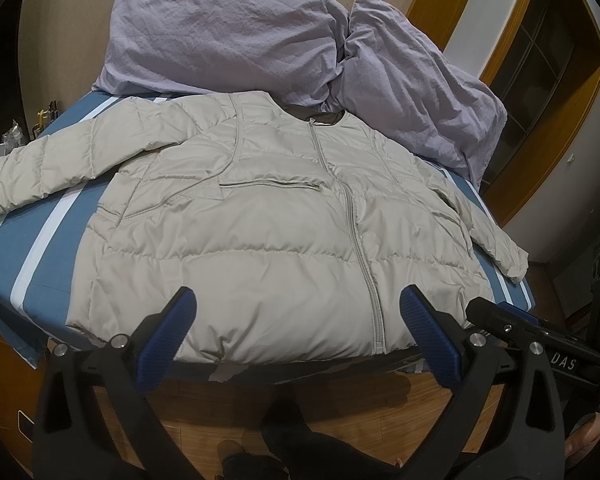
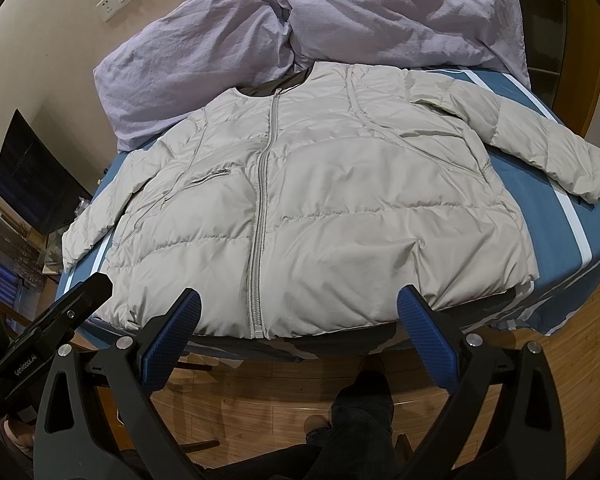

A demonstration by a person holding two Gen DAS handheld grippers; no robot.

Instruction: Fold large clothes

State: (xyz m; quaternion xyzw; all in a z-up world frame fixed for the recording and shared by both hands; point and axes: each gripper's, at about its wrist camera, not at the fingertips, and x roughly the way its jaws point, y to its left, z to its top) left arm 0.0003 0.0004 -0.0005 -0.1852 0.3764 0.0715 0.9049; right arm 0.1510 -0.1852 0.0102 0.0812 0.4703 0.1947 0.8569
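A pale puffer jacket is laid flat, zipped, face up on the striped bed, sleeves spread. The left hand-held gripper and right hand-held gripper are held apart, empty, above the hem. A sleeve should be gripped near its cuff and folded across the chest first.

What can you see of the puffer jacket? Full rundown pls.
The puffer jacket is pale beige, quilted in horizontal baffles, with a smooth, slightly shiny shell. It lies front up and spread flat on the blue striped sheet, its grey centre zip closed and a dark lining showing at the collar. A zipped chest pocket sits beside the zip. Both sleeves are spread outward, unfolded. The collar touches the purple pillows; the hem reaches the near bed edge. Neither gripper touches it.
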